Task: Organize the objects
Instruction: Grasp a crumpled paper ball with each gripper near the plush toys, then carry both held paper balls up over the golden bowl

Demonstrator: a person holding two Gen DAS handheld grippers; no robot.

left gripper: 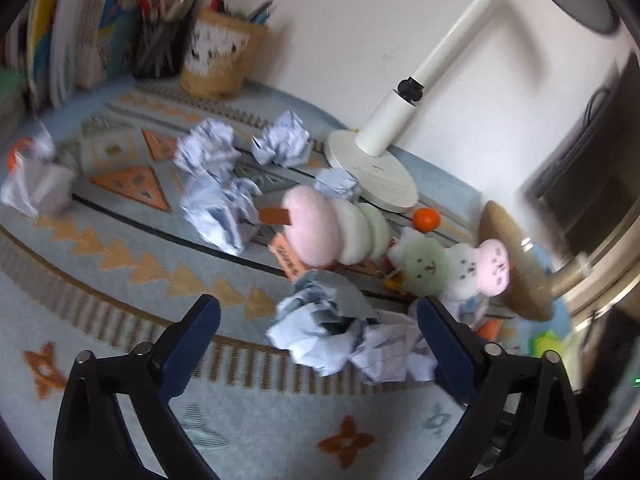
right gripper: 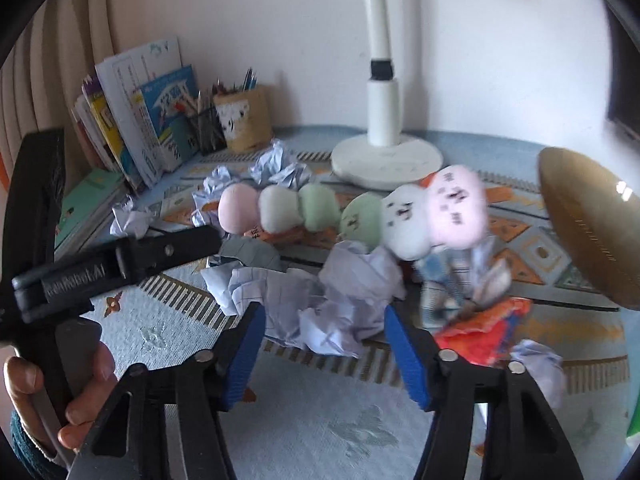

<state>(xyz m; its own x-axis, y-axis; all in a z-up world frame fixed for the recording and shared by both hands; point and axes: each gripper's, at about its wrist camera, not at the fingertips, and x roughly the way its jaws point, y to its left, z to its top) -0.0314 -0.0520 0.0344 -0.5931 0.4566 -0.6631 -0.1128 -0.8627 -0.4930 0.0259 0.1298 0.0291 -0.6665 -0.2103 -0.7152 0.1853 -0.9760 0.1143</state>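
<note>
Nearest in the right wrist view, the right gripper is seen with its blue pads partly apart, and a crumpled paper ball lies between and just beyond them. Whether the pads press on it cannot be told; a sliver of the patterned tablecloth shows beside the left pad, so the paper is judged not yet clamped. At the left of that view a hand is seen around the handle of the other tool.

In the left wrist view, the left gripper is held wide apart, nothing gripped. A crumpled heap lies ahead, offset toward the right finger, which stands against its edge. The heap is spread crosswise to the fingers rather than along them.

The coming move is judged to turn on this: the paper sits straight ahead of the right gripper and within its span, so that hand is the nearer and better lined up; the left would need to shift rightward.

Farther off, a row of plush dumplings and plush animals is laid across the cloth, with more paper balls behind. A round brown object is seen at right. At the back stand a white lamp base, a pencil holder and leaning books.
</note>
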